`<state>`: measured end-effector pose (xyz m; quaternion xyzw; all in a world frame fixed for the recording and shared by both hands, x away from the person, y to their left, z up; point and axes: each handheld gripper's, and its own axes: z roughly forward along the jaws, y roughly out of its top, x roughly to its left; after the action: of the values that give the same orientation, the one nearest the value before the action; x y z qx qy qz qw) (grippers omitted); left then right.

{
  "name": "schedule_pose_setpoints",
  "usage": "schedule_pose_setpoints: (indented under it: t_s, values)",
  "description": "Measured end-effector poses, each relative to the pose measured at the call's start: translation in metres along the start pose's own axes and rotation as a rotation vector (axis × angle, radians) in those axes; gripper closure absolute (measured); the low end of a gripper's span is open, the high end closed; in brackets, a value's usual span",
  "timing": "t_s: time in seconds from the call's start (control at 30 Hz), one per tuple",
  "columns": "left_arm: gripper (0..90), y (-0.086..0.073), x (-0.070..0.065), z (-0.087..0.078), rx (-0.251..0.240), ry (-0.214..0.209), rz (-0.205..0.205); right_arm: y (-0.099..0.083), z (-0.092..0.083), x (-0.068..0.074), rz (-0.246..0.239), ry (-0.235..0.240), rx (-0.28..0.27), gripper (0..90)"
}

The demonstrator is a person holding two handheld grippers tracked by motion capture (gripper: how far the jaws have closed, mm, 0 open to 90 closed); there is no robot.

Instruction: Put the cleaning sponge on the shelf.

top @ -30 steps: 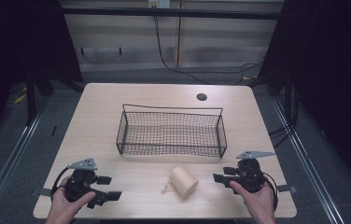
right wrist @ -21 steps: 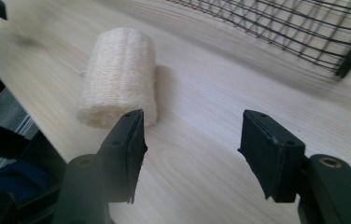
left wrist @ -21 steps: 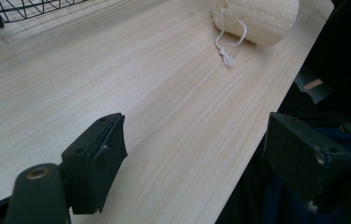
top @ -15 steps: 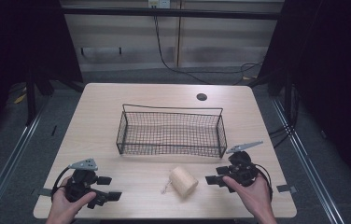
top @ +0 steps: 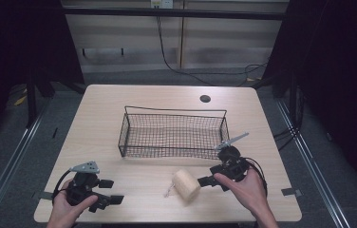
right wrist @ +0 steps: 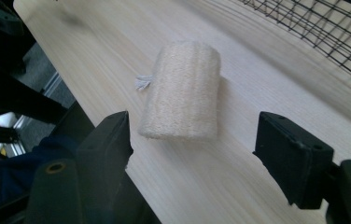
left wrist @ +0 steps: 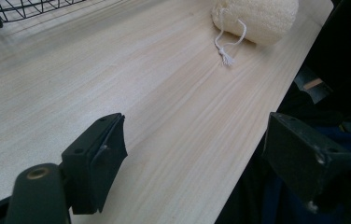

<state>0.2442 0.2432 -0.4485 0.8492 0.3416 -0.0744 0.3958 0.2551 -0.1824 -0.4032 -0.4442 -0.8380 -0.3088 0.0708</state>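
Loofah roll (top: 186, 185) lies on the table (top: 119, 104), in front of the wire basket (top: 173, 132).
Right gripper (top: 206, 181): jaws spread, just beside the roll. Left gripper (top: 111, 192): jaws spread, empty, well apart.

It looks like a lab or test room: one plain wooden table (top: 119, 118) on metal rails (top: 10, 156), dark curtains (top: 342, 71) at the sides, and wires (top: 176, 66) on the floor
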Motion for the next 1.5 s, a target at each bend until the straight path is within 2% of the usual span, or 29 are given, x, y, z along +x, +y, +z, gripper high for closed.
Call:
schedule_pose_setpoints:
  t_s: [0.07, 0.13, 0.33, 0.53, 0.7, 0.87, 1.03, 1.27, 1.5]
  values:
    - [20.5, 0.000, 0.000, 0.000, -0.002, 0.003, -0.001, 0.003, 0.001, 0.001, -0.007, 0.008, 0.015, 26.8]
    - [20.5, 0.000, 0.000, 0.000, -0.005, 0.007, -0.002, 0.009, 0.006, 0.006, -0.020, 0.014, 0.058, 26.7]
    - [20.5, 0.000, 0.000, -0.001, -0.006, 0.004, 0.000, 0.017, 0.013, 0.007, -0.022, 0.039, 0.096, 26.5]
    - [20.5, 0.000, 0.000, -0.001, -0.005, 0.005, 0.000, 0.024, 0.017, 0.009, -0.029, 0.042, 0.126, 24.9]
    - [20.5, 0.000, 0.000, -0.001, -0.005, 0.004, 0.000, 0.032, 0.024, 0.012, -0.031, 0.056, 0.178, 24.5]
    - [20.5, 0.000, 0.001, -0.001, -0.004, -0.003, 0.002, 0.038, 0.033, 0.011, -0.026, 0.038, 0.222, 25.9]
    - [20.5, 0.000, 0.000, -0.001, -0.005, -0.003, 0.001, 0.043, 0.038, 0.012, -0.025, 0.044, 0.264, 26.2]
    - [20.5, 0.000, 0.000, -0.001, -0.005, -0.002, 0.000, 0.050, 0.051, 0.009, -0.022, 0.029, 0.323, 27.5]
    - [20.5, 0.000, 0.000, -0.001, -0.004, -0.003, 0.002, 0.055, 0.063, 0.007, -0.024, 0.008, 0.358, 27.5]
